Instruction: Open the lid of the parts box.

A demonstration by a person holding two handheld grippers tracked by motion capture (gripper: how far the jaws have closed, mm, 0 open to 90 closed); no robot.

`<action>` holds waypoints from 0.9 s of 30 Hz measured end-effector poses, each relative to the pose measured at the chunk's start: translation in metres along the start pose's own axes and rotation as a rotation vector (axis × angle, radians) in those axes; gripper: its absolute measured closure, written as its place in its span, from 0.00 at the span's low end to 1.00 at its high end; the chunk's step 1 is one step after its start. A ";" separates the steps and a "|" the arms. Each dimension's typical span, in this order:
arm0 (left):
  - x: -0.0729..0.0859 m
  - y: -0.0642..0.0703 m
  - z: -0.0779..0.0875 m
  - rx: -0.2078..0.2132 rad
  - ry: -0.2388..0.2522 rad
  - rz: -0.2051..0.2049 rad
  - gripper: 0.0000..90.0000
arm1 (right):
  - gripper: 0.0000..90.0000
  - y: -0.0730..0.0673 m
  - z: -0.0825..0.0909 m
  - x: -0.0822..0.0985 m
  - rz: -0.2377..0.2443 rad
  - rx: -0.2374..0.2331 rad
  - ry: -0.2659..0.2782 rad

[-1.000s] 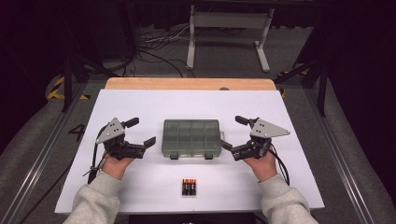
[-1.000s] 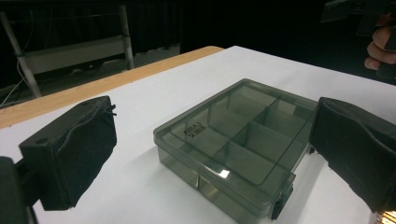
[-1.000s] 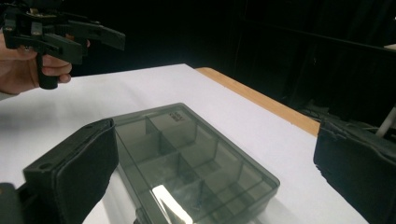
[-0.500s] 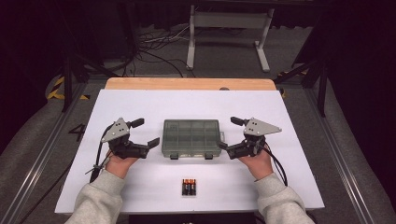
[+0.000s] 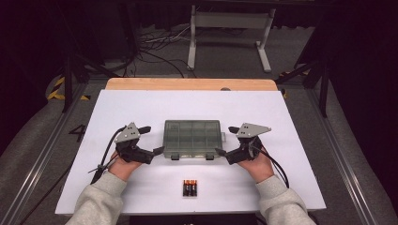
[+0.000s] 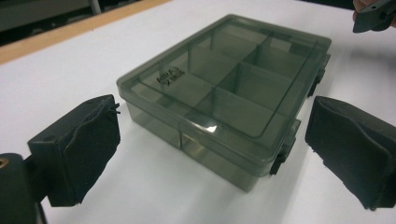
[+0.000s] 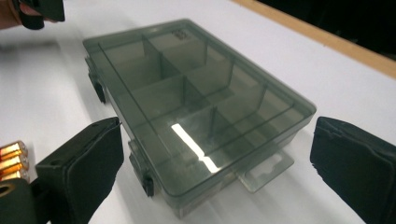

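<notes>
Lidded box (image 5: 192, 138) flat on table (image 5: 300, 122), between left gripper (image 5: 151, 139) and right gripper (image 5: 225, 140); both jaws apart, flanking box ends, not touching; batteries (image 5: 189, 187) nearby

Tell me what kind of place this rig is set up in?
Likely a lab or studio data-collection bay, not a home: a white-topped wooden table on a dark carpeted floor, loose black cables behind it, a white metal stand, and yellow-black hazard tape on the floor.
</notes>
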State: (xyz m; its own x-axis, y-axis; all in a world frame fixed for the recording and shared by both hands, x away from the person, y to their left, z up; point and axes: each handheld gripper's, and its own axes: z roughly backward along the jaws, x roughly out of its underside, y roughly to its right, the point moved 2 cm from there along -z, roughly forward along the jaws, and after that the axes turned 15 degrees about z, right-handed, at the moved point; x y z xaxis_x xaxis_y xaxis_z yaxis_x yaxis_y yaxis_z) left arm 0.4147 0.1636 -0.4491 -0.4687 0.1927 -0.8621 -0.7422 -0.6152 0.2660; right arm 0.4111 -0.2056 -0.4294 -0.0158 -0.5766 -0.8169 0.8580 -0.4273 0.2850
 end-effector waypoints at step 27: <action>0.017 -0.003 -0.010 0.019 -0.154 -0.020 0.24 | 0.24 -0.011 -0.010 0.021 0.024 -0.055 -0.124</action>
State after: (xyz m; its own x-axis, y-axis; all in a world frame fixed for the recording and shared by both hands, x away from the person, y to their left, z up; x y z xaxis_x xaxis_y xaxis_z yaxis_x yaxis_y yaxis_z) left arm 0.4135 0.1610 -0.4686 -0.5209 0.3202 -0.7913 -0.7599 -0.5962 0.2590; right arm 0.4061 -0.2058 -0.4544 -0.0553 -0.6691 -0.7411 0.8858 -0.3754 0.2729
